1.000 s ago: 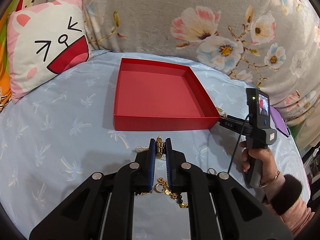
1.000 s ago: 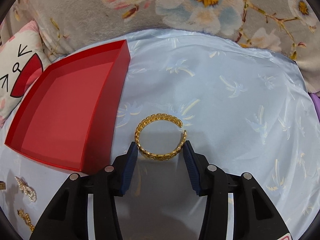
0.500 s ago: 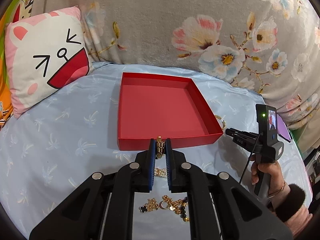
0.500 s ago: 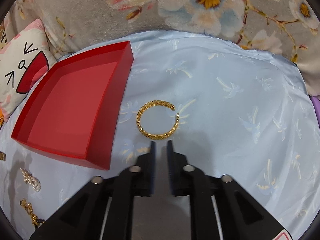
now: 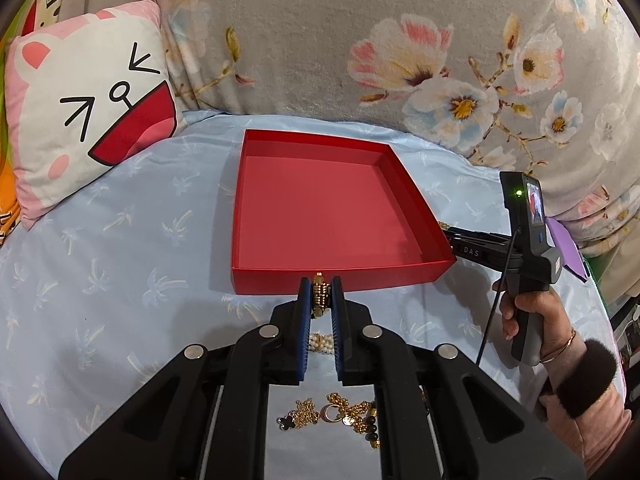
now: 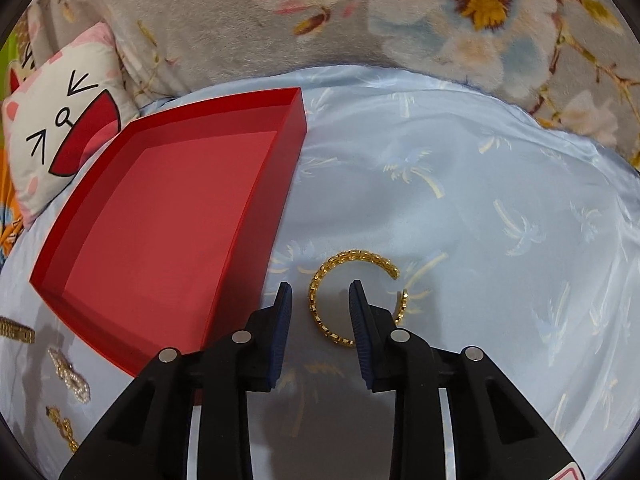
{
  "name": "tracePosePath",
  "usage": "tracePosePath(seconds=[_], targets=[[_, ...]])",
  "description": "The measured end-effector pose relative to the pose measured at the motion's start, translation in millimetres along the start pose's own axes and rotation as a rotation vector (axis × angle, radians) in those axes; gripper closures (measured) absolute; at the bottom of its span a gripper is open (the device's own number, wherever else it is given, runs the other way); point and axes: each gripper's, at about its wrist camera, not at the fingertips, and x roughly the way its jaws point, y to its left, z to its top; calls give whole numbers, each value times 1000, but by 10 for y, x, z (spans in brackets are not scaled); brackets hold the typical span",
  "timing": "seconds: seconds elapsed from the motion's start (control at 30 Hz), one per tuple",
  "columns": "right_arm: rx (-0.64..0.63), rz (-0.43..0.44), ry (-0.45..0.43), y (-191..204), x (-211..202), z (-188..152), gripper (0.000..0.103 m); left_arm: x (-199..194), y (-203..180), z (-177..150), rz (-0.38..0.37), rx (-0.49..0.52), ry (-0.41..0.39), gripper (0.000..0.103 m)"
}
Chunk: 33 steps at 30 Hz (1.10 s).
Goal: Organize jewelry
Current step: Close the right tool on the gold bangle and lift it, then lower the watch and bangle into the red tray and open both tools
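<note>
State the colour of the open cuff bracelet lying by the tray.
Gold, a woven-link open cuff bracelet; the right wrist view shows it best.

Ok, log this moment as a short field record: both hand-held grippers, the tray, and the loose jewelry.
left hand-held gripper: shut on gold link piece, held at the tray's near wall
right hand-held gripper: open, jaws straddling the left side of the gold cuff bracelet
gold cuff bracelet: flat on blue sheet, right of the tray
red tray: nothing inside
pearl piece: on the sheet, outside the tray
gold chains: heaped on the sheet below the left hand-held gripper
</note>
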Motion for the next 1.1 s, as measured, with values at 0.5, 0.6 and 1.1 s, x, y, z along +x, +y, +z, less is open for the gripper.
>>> tracePosePath(seconds=[0.5, 0.6, 1.1], targets=[[-148, 1, 49, 111, 132, -103, 92, 66, -85, 28, 2, 6, 6, 94], [-136, 28, 46, 77, 146, -102, 98, 91, -95, 52, 5, 9, 7, 94], [-75, 193, -110, 405, -566, 452, 100, 251, -57, 888, -28, 58, -65, 94]])
